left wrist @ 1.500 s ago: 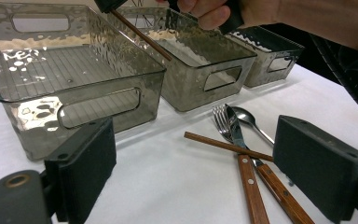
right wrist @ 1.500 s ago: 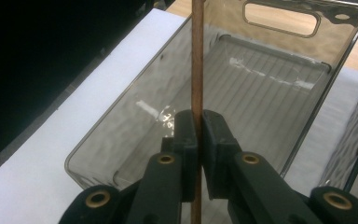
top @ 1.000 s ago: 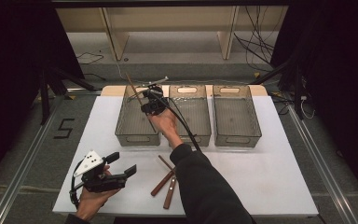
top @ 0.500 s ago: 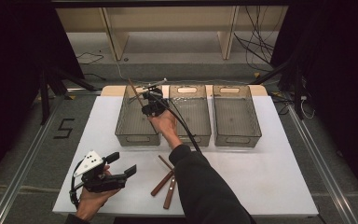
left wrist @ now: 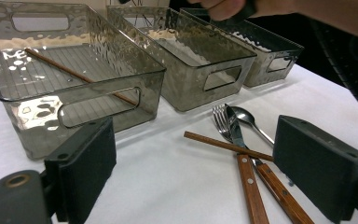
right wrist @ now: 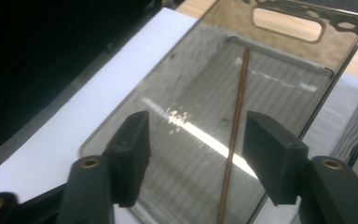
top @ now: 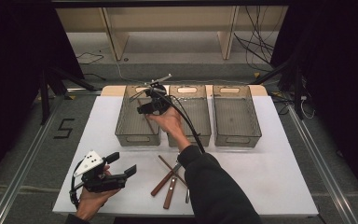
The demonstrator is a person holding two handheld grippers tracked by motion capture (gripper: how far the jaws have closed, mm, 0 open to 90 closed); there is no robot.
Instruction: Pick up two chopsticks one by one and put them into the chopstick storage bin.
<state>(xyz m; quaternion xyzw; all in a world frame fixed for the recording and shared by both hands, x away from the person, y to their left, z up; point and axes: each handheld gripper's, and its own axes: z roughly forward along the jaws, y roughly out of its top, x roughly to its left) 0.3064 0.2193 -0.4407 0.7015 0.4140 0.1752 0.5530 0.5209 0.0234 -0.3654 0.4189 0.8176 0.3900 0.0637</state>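
Note:
A brown chopstick lies flat on the bottom of the left clear bin, also seen as the chopstick in the left gripper view. Just above that bin hovers my right gripper. Its jaws have just been opening, and the right gripper is now open with nothing between the pads. Near the table's front left, my left gripper is held open and empty, pointing toward the cutlery. A second chopstick rests on the white table beside a fork, a knife and a spoon.
Two more clear bins, the middle bin and the right bin, stand in a row with the left one. The wooden-handled cutlery lies in a loose pile in front of them, beside the person's right sleeve. A cable trails along the right forearm.
The right gripper's jaws opened and let go of the chopstick, which now lies in the left bin. The right hand lifted slightly. The left gripper stayed still.

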